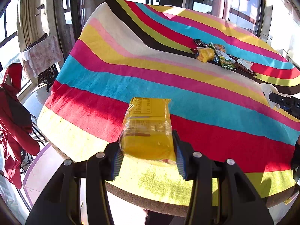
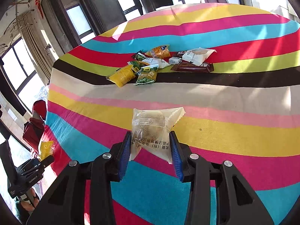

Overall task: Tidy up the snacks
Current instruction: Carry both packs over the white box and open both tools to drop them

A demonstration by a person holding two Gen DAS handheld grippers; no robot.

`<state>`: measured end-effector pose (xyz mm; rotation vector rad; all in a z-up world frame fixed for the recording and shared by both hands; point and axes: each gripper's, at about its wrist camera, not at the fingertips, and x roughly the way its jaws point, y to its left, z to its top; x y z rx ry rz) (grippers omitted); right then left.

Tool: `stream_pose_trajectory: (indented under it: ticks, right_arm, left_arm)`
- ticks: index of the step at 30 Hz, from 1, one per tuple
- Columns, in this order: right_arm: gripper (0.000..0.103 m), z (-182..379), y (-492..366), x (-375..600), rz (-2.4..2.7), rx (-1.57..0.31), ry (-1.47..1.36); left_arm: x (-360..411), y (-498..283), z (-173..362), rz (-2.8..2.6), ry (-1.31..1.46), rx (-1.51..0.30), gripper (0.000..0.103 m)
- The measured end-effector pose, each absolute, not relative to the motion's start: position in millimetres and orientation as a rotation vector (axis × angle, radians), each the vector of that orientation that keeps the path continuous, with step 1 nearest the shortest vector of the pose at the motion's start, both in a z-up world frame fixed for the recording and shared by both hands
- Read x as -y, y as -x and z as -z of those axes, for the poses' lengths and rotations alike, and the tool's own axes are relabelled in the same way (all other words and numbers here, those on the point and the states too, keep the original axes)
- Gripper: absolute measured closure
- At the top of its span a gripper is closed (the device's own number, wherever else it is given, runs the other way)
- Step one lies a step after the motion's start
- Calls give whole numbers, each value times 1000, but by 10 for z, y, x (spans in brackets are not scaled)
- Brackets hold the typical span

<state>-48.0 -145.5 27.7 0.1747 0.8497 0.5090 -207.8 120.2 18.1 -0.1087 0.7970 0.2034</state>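
Observation:
My left gripper (image 1: 148, 156) is shut on a yellow snack packet (image 1: 148, 129), held above the near edge of the striped table (image 1: 112, 78). That gripper and its yellow packet (image 2: 46, 149) also show at the far left of the right wrist view. My right gripper (image 2: 151, 153) is shut on a clear packet with a pale pastry inside (image 2: 151, 129), over the pink and yellow stripes. It appears with its pale packet (image 1: 270, 91) at the right edge of the left wrist view. A pile of snack packets (image 2: 161, 63) lies further back on the dark stripe, seen as the same pile (image 1: 221, 56).
The round table has a striped cloth (image 2: 225, 101) and a speckled rim (image 1: 150, 200). A red garment (image 1: 13, 116) hangs on a chair to the left of the table. Windows and a curtain (image 2: 35, 37) stand behind.

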Motion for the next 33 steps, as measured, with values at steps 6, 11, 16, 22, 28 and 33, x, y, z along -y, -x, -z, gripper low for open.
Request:
stream_pose_trajectory:
  ticks: [6, 11, 16, 22, 28, 33]
  right_arm:
    - [63, -347, 831, 869, -648, -841, -92]
    - [63, -370, 1048, 449, -734, -853, -27]
    - [63, -359, 1322, 74, -820, -861, 39]
    - [63, -334, 1678, -392, -951, -866, 130]
    - [63, -256, 2023, -793, -1066, -872, 230]
    - [63, -120, 2314, -1081, -1147, -895, 334]
  left_arm:
    - [-1385, 2284, -199, -241, 123, -787, 56]
    - [-1534, 2443, -176, -260, 150, -780, 56]
    - [-1693, 2611, -144, -295, 170, -781, 56]
    - [-1935, 2908, -97, -361, 211, -787, 56]
    - [-2196, 3216, 38, -446, 256, -814, 56]
    - [-2388, 3396, 209, -509, 283, -858, 56]
